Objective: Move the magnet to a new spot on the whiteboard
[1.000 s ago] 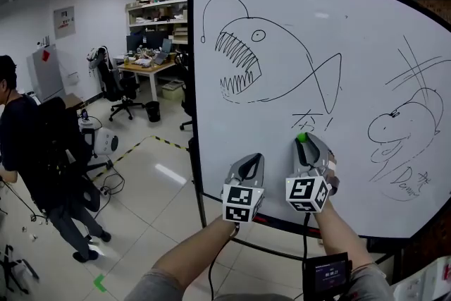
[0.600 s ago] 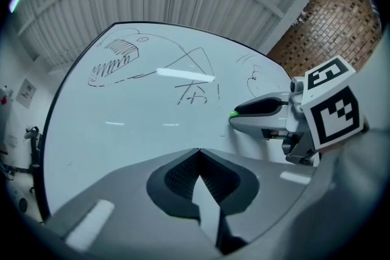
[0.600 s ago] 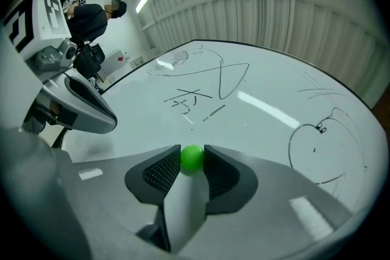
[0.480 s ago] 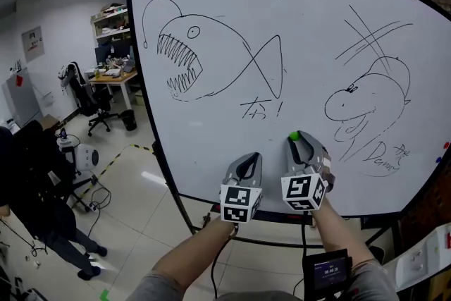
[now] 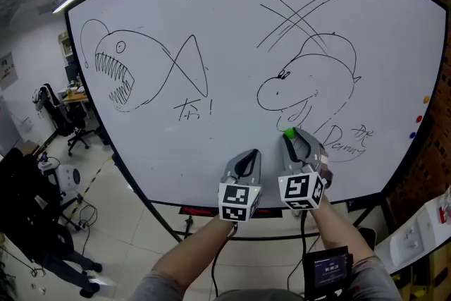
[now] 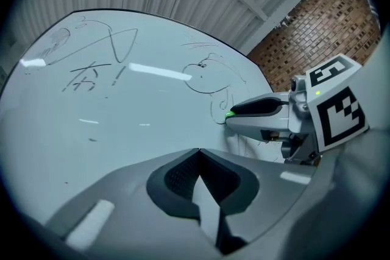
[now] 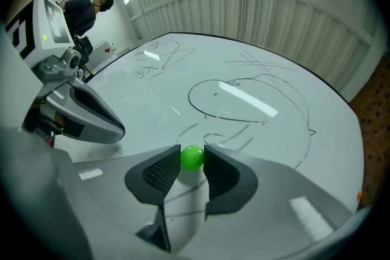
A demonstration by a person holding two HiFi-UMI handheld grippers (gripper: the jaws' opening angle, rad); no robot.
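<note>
The right tongs [image 7: 192,162] pinch the green magnet [image 7: 192,157] between both pads [image 7: 163,168], close to the whiteboard [image 5: 225,25] just below the dinosaur sketch [image 5: 303,84]. The left tongs [image 6: 198,155] are closed on nothing, just beside. I'd bring the magnet squarely onto a bare patch, let it seat flat, then ease the pads apart without dragging it.

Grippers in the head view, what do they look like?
The left gripper and right gripper are pale grey shells with black textured fingers. Each carries a black-and-white marker cube and trails a black cable. The person's sleeves are grey.
</note>
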